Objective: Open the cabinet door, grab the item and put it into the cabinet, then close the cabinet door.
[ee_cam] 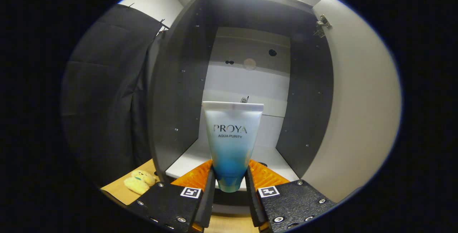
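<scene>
A blue-and-white cosmetic tube (232,140) stands upright with its crimped flat end on top, pinched at its narrow lower part between both fingers of my gripper (230,175), which is shut on it. Straight ahead is the open cabinet (179,111), dark grey inside with a pale back panel and a white bottom shelf (186,161). The tube is held at the cabinet's front edge, just above the shelf. The cabinet door (357,118) is swung wide open on the right, its pale inner face turned toward me, with a hinge (322,23) at its top.
A black cloth wall (107,100) hangs left of the cabinet. Below it, on the wooden tabletop (118,190), lies a small yellow plush toy (139,182), left of my fingers. Peg holes dot the cabinet's side walls.
</scene>
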Action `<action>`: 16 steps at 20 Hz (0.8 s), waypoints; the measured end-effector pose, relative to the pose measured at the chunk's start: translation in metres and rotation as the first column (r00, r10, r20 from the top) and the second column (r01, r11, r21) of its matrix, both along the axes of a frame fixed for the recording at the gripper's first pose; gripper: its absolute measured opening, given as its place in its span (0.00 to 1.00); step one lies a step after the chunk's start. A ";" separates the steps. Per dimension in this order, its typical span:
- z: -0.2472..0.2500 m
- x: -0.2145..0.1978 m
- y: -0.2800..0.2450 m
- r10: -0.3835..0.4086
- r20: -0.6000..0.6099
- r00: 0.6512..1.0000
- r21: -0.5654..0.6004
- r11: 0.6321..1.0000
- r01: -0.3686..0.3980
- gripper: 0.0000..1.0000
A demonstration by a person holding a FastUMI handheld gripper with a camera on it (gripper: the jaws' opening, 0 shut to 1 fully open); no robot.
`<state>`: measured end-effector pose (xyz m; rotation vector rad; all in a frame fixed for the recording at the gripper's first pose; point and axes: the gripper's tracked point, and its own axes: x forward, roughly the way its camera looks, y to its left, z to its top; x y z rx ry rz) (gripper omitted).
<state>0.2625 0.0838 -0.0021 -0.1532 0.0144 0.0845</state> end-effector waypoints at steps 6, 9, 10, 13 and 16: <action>-0.036 0.101 -0.002 -0.008 -0.024 1.000 -0.029 1.000 0.007 0.44; -0.069 0.118 0.000 0.013 -0.107 0.994 -0.002 1.000 -0.013 0.44; -0.075 0.123 0.001 0.014 -0.126 0.992 0.015 1.000 -0.012 0.44; -0.080 0.127 -0.001 0.011 -0.130 0.991 0.061 0.998 -0.003 0.44; -0.083 0.127 -0.002 0.011 -0.122 0.992 0.051 0.999 -0.004 0.46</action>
